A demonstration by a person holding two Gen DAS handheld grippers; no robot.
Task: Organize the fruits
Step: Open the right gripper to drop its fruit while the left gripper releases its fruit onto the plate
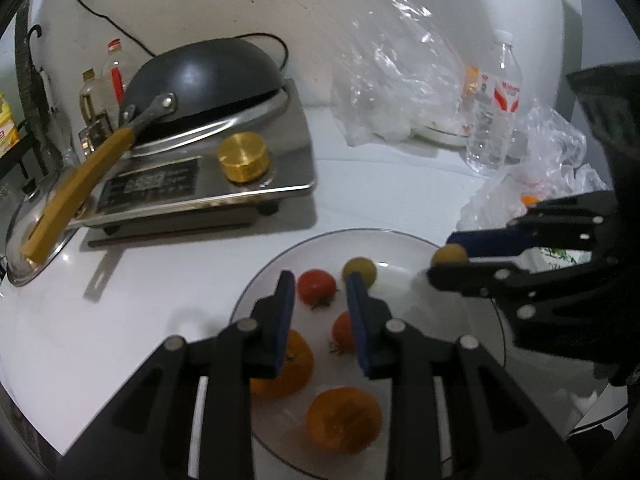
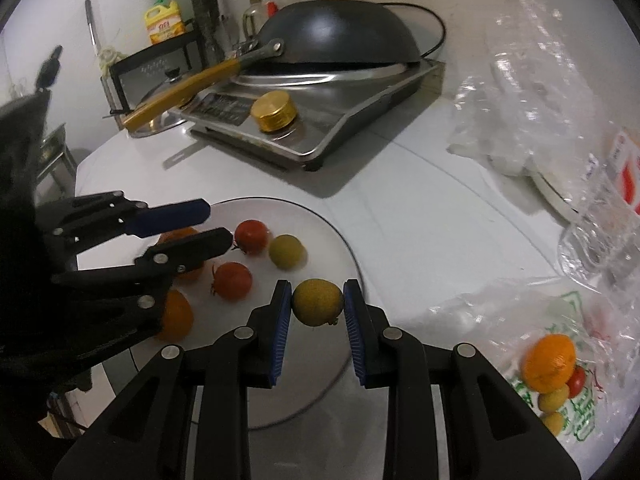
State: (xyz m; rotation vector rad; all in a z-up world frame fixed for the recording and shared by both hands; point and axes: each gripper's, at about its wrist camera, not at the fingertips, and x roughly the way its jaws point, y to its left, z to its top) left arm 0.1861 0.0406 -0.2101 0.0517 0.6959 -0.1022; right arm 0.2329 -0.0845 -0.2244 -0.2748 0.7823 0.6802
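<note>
Right claw (image 2: 317,306): mine; closed on a small yellow-green fruit (image 2: 318,301), pinched side to side between the blue pads (image 2: 282,312). Held clear above the near edge of the plate (image 2: 344,364), which I judge suits a set-down among the fruit already sorted.

Left claw (image 1: 320,300): mine; jaws parted to a moderate gap, holding nothing. It hovers low over the plate's middle, one tomato showing in the gap between the pads. Judgement: parked there in waiting, or ready to steady a rolling fruit.

Plate: pale, shallow, on the white bench (image 2: 420,184). Contents: two red tomatoes (image 2: 251,236), one yellow-green fruit (image 2: 285,251), two oranges (image 1: 344,420), all loose and apart. Free space remains on the right side.

Fruit bag (image 2: 560,392): clear printed plastic, to my right on the bench, apart from the plate. Contents visible through the film: one orange, a red tomato, two small yellow fruits. Judgement: the supply, not yet emptied; task partway.

Crumpled clear bags (image 2: 520,92): farther right; contents cannot be told.

Water bottle (image 1: 496,108): upright beyond the bags.

Stove (image 2: 312,120): at the far side, brass knob, dark wok (image 2: 340,36) inverted over it; not involved.
</note>
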